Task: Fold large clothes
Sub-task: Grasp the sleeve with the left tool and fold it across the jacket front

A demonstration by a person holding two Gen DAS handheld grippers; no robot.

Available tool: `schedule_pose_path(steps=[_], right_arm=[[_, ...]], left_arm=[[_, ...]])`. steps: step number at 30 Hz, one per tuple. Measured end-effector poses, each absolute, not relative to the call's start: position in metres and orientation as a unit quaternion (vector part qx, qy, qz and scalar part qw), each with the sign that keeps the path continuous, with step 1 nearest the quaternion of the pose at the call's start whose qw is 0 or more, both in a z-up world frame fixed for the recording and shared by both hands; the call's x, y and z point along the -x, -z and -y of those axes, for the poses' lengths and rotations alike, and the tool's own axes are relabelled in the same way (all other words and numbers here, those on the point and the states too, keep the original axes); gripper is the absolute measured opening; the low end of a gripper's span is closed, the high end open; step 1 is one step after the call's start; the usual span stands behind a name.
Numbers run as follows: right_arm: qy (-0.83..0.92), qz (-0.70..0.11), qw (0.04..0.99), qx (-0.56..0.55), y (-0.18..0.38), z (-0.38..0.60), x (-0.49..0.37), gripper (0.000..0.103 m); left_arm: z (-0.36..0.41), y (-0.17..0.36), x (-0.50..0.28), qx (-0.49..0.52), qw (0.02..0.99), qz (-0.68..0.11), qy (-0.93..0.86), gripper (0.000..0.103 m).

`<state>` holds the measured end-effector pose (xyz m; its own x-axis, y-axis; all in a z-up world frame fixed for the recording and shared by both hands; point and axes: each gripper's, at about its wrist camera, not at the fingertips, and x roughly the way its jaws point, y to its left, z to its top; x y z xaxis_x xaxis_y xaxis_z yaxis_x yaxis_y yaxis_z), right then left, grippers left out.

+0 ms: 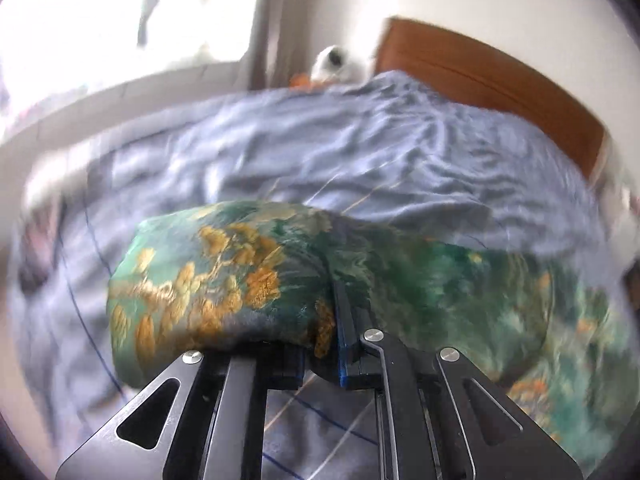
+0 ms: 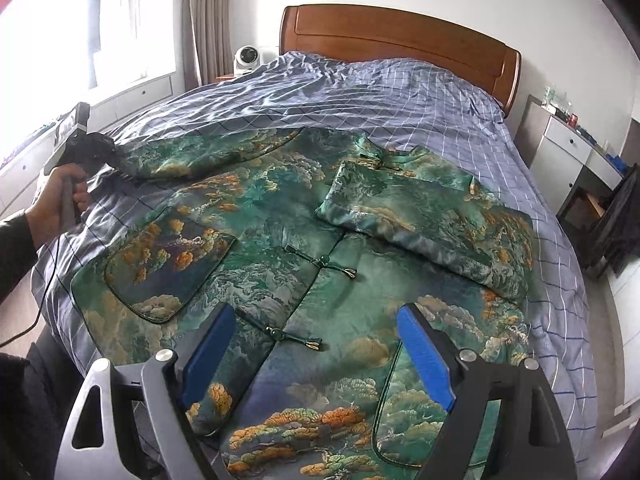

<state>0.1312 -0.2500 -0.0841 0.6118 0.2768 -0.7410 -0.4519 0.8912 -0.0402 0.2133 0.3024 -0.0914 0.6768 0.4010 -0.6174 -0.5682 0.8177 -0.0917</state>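
Fingers of the left gripper (image 1: 336, 320) are closed on the cuff of the outstretched sleeve (image 2: 208, 156), while the fingers of the right gripper (image 2: 320, 364) stand wide apart with nothing between them, hovering above the hem.

Largest in the room is the bed with a blue checked cover (image 2: 440, 96) and a brown wooden headboard (image 2: 400, 40). It serves as the folding surface, probably because the garment needs much flat space.

On it lies the green brocade jacket with orange and gold cloud pattern (image 2: 280, 216), front side up, its knot buttons closed. 1 sleeve is already laid across the chest (image 2: 420, 220), which makes the body narrower. The other sleeve reaches toward the window side, and the left gripper pinches its end, I think in order to bring it over the chest as well.

A person's hand (image 2: 60, 200) holds the handle of the left gripper. Smallest, a white round fan (image 2: 247, 58) stands beside the headboard.
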Motion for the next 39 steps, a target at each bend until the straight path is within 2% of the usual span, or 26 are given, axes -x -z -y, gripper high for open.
schedule_pose_path(steps=[4,8,13,20,23,25,27,28,34,39], right_arm=[[-0.201,-0.393,0.892,0.101,0.085,0.255,-0.133,0.085],[-0.197,-0.394,0.893,0.090,0.085,0.259,-0.134,0.085],[-0.192,-0.390,0.896,0.089,0.081,0.264,-0.130,0.085],[-0.182,-0.393,0.898,0.083,0.082,0.276,-0.126,0.085],[-0.179,-0.401,0.896,0.071,0.084,0.279,-0.131,0.085],[-0.179,-0.407,0.894,0.058,0.084,0.282,-0.136,0.085],[-0.182,-0.412,0.892,0.046,0.083,0.282,-0.145,0.085],[-0.184,-0.414,0.891,0.041,0.083,0.282,-0.148,0.085],[-0.242,-0.449,0.857,-0.078,0.096,0.273,-0.190,0.085],[-0.299,-0.518,0.744,-0.298,0.146,0.248,-0.248,0.085]], left_arm=[[-0.229,0.066,-0.220,-0.034,0.933,-0.271,-0.234,0.010],[-0.161,0.066,-0.222,-0.177,0.934,-0.253,-0.180,0.010],[-0.107,0.086,-0.224,-0.247,0.924,-0.270,-0.109,0.010],[-0.056,0.123,-0.213,-0.282,0.902,-0.326,-0.037,0.013],[-0.040,0.141,-0.206,-0.303,0.886,-0.350,-0.019,0.030],[-0.034,0.146,-0.192,-0.302,0.886,-0.353,0.000,0.073],[-0.032,0.145,-0.175,-0.303,0.894,-0.330,0.005,0.091],[-0.031,0.144,-0.168,-0.301,0.897,-0.324,0.014,0.095],[-0.048,0.130,-0.127,-0.251,0.910,-0.328,0.027,0.095],[-0.078,0.112,-0.115,-0.165,0.927,-0.336,-0.010,0.095]])
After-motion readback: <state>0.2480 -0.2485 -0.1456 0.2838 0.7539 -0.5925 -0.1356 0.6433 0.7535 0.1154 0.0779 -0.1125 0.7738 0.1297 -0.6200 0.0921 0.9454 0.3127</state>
